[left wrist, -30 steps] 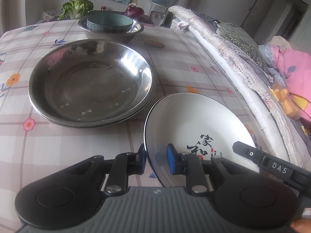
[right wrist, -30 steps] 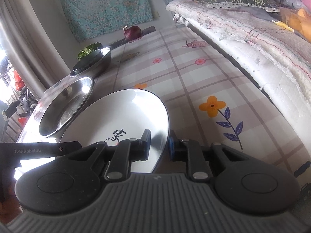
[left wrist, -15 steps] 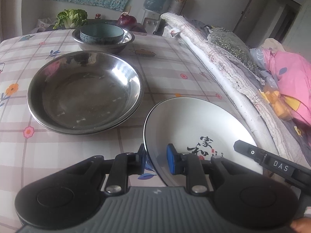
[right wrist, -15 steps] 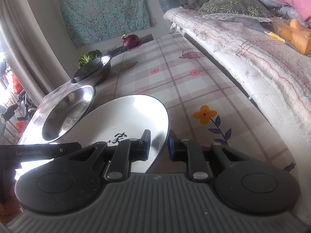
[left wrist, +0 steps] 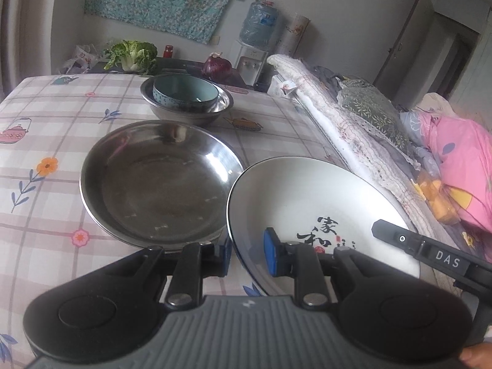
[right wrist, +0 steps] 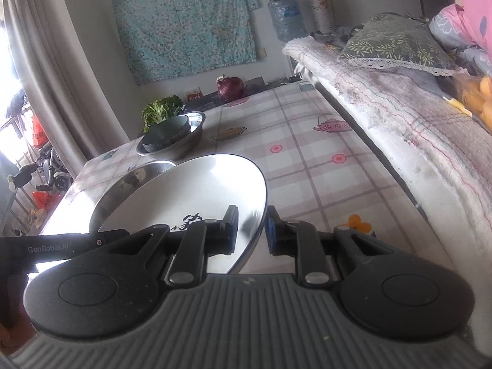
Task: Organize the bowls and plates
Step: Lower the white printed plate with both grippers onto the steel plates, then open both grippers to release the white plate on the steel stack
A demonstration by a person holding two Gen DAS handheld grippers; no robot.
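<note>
A white plate (left wrist: 310, 196) with black calligraphy is held above the table by both grippers. My left gripper (left wrist: 246, 253) is shut on its left rim. My right gripper (right wrist: 250, 230) is shut on its right rim, where the white plate (right wrist: 196, 190) tilts up. A wide steel plate (left wrist: 156, 181) lies on the table just left of it and partly under its edge; it also shows in the right wrist view (right wrist: 129, 181). Farther back a teal bowl (left wrist: 184, 92) sits inside a steel bowl (left wrist: 187, 109).
The flowered tablecloth (left wrist: 46, 153) covers the table. A bed with quilts (left wrist: 353, 129) runs along the right edge. A green cabbage (left wrist: 132, 53) and a red onion (left wrist: 216, 66) lie beyond the far end of the table. A curtain (right wrist: 46, 61) hangs at left.
Both grippers have raised the white plate off the table and carried it left, so its edge now overlaps the wide steel plate. The views have tipped up.
</note>
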